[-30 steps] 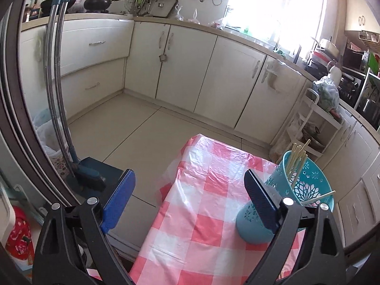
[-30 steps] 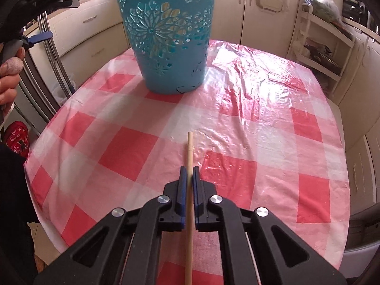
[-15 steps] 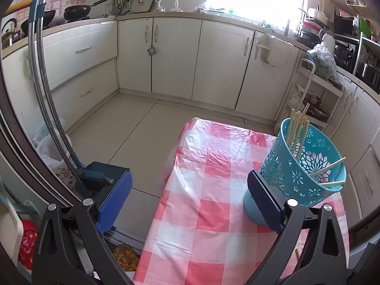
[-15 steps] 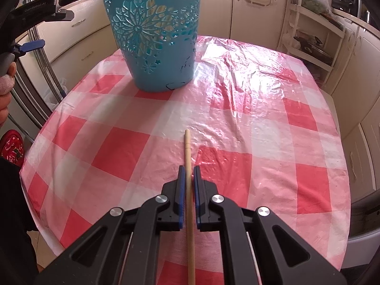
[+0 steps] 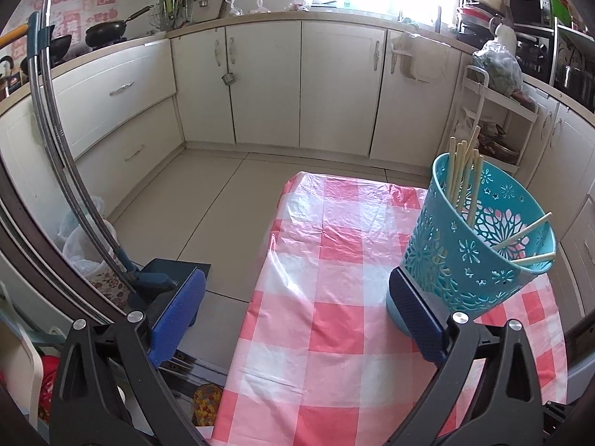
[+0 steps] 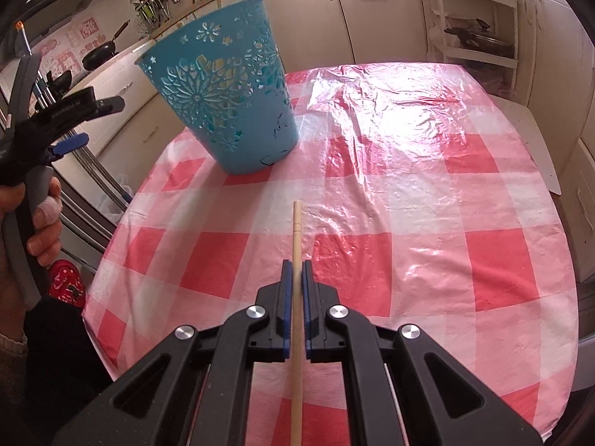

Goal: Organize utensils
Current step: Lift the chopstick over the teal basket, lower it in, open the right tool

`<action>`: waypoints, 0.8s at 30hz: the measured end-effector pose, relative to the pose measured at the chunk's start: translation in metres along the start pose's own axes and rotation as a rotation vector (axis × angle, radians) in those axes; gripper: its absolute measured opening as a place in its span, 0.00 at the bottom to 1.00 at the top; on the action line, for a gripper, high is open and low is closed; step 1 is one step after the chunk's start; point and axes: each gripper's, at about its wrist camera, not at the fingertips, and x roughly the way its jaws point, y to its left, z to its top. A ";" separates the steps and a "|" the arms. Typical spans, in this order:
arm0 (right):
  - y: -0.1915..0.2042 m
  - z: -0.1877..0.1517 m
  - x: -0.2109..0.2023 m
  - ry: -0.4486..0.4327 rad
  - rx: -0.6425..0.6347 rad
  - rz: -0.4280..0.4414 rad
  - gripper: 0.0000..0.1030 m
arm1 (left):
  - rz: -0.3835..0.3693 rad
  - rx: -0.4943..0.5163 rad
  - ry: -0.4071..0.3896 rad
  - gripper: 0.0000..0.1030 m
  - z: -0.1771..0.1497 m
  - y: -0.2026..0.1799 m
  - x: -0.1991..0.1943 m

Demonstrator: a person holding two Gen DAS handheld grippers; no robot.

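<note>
Two handheld grippers, one table, one basket of chopsticks.

Right gripper [image 6: 296, 278]: blue pads pinched narrow on a single wooden chopstick [image 6: 297, 238]; stick running straight out ahead between the pads, tip poised above the checked cloth, rear length passing back under the black frame. Pointed down toward the table, the basket ahead and to the left in its view.

Left gripper [image 5: 297, 312]: jaws spread to the widest, just lately opening, nothing between the pads. Left pad hanging over the floor beside the table edge; right pad just in front of the basket's base, contact not discernible. Seen also at the left edge of the right wrist view, held in a hand [image 6: 41, 215] with one bandaged fingertip.

Basket [image 5: 479, 245]: turquoise plastic, cut-out flower pattern, standing on the table near its left edge as seen from the right wrist, leaning in both fisheye views. Contents: a bundle of pale chopsticks [image 5: 463, 174] upright against the far wall, two more lying slantwise across the near rim.

Tablecloth [image 6: 409, 193]: red-and-white check under glossy, wrinkled plastic film, bare apart from the basket.

Surroundings: cream kitchen cabinets [image 5: 334, 85] along the walls, pans [image 5: 108, 31] on the counter at left, white shelf rack [image 6: 472, 18] beyond the table, tiled floor [image 5: 208, 200].
</note>
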 end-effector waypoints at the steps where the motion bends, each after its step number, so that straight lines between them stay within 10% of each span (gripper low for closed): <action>1: 0.000 0.002 -0.002 -0.006 0.008 0.018 0.06 | 0.000 0.004 0.003 0.92 -0.001 -0.001 0.001; 14: 0.019 0.048 -0.055 -0.161 0.040 0.187 0.06 | 0.005 0.032 0.044 0.92 -0.006 -0.008 0.010; 24: 0.068 0.147 -0.093 -0.423 -0.028 0.269 0.06 | -0.010 0.020 0.045 0.92 -0.006 -0.006 0.007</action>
